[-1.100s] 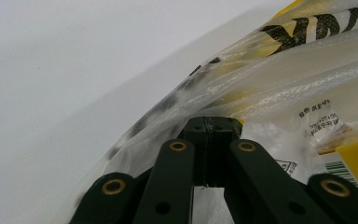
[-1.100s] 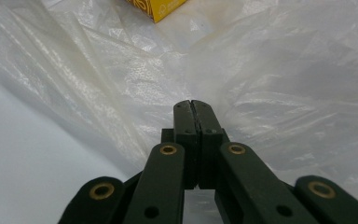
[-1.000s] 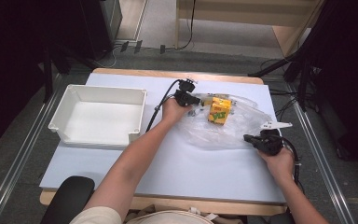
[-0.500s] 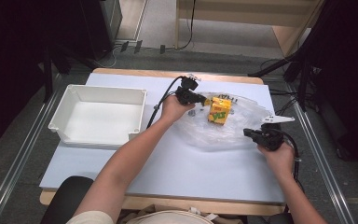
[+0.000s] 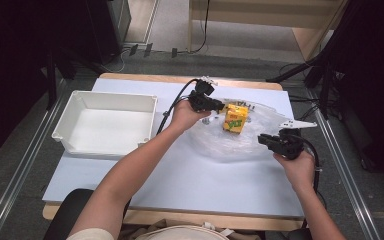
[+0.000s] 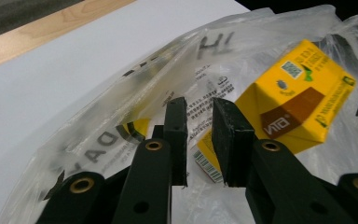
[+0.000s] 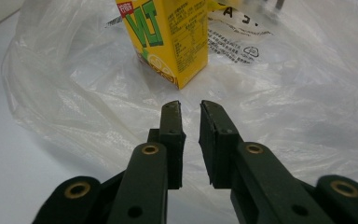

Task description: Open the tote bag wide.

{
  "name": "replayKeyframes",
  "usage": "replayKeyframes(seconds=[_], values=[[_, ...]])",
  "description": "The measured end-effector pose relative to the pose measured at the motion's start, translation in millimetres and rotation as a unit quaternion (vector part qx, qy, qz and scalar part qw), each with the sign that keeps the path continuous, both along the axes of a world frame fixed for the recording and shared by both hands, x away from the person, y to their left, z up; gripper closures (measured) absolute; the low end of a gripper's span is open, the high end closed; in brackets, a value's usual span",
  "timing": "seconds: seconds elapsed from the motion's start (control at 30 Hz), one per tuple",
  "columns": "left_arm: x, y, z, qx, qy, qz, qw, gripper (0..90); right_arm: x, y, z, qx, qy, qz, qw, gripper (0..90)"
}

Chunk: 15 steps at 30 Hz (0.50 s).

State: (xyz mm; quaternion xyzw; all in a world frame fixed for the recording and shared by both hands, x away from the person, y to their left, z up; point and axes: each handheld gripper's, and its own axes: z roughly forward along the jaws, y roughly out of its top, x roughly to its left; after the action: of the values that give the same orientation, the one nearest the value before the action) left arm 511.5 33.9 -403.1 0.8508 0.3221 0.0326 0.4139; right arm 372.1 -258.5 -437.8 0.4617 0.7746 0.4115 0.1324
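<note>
A yellow carton (image 5: 235, 118) stands on a clear plastic bag (image 5: 240, 145) on the worktop (image 5: 180, 175), between the left claw (image 5: 219, 106) just beside it and the right claw (image 5: 263, 139) nearer the person; both have just been opening, slightly apart, gripping nothing
</note>
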Motion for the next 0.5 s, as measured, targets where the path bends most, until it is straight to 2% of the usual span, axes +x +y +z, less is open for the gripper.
replayKeyframes(seconds=[0.07, 0.2, 0.27, 0.4, 0.5], values=[[-2.3, 0.4, 2.5, -0.007, 0.000, -0.004, 1.0000, 73.8, -1.0, 0.9, 0.8, 0.004, 0.003, 0.003, 1.0000, 76.9], [-7.3, 1.4, 6.6, -0.005, -0.008, -0.012, 0.9999, 69.5, -5.3, 4.4, 4.2, 0.006, -0.003, 0.008, 0.9999, 72.4], [-8.6, 2.6, 8.1, -0.005, -0.007, -0.018, 0.9998, 66.5, -7.0, 6.1, 6.1, 0.016, -0.003, 0.011, 0.9998, 69.5], [-11.0, 5.7, 11.1, -0.010, -0.002, -0.025, 0.9996, 57.6, -11.0, 10.3, 8.1, 0.011, -0.009, 0.019, 0.9997, 62.1], [-14.2, 8.0, 12.9, -0.010, -0.011, -0.030, 0.9994, 52.8, -14.9, 12.2, 8.4, 0.015, -0.010, 0.024, 0.9995, 57.7]])
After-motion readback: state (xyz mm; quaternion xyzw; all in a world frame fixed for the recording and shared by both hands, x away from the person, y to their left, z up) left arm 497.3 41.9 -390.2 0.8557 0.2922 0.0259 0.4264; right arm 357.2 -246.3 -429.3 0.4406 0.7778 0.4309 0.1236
